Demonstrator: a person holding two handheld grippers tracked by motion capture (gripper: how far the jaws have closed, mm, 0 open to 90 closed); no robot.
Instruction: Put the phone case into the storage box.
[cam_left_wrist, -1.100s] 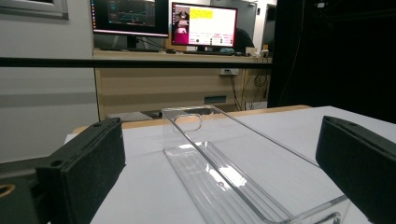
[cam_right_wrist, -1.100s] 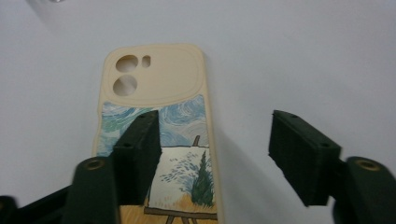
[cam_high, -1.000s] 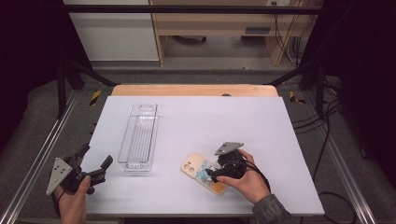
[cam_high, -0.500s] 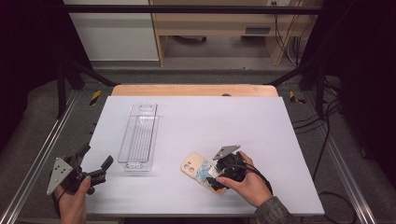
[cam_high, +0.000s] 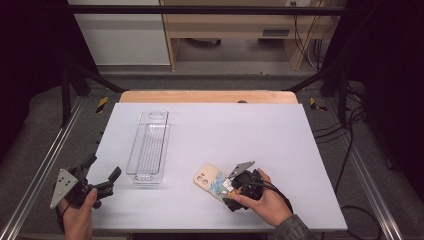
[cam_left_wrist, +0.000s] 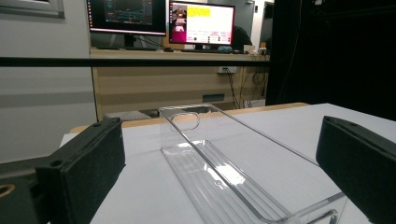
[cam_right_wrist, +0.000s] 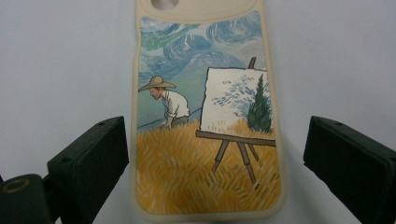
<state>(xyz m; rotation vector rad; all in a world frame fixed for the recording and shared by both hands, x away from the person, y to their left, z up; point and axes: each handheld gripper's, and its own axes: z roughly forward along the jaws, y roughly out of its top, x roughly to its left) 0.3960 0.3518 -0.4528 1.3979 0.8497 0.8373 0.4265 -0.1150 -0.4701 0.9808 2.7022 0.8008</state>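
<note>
White table (cam_high: 280, 145), clear tray (cam_high: 149, 147), phone case (cam_high: 212, 179)

Phone cases: one (cam_high: 214, 181), cream-rimmed with a painted field scene, at five o'clock on the tabletop (cam_high: 260, 135).
Clear plastic trays: one (cam_high: 149, 146), long and narrow, at nine o'clock from the case.
Tongs: two, the left tongs (cam_high: 102, 179) at seven o'clock off the tabletop's edge, the right tongs (cam_high: 227, 192) over the case.
Hands: two, one on each pair of tongs.
Monitors: two, lit, at twelve o'clock in the left gripper view.
</note>
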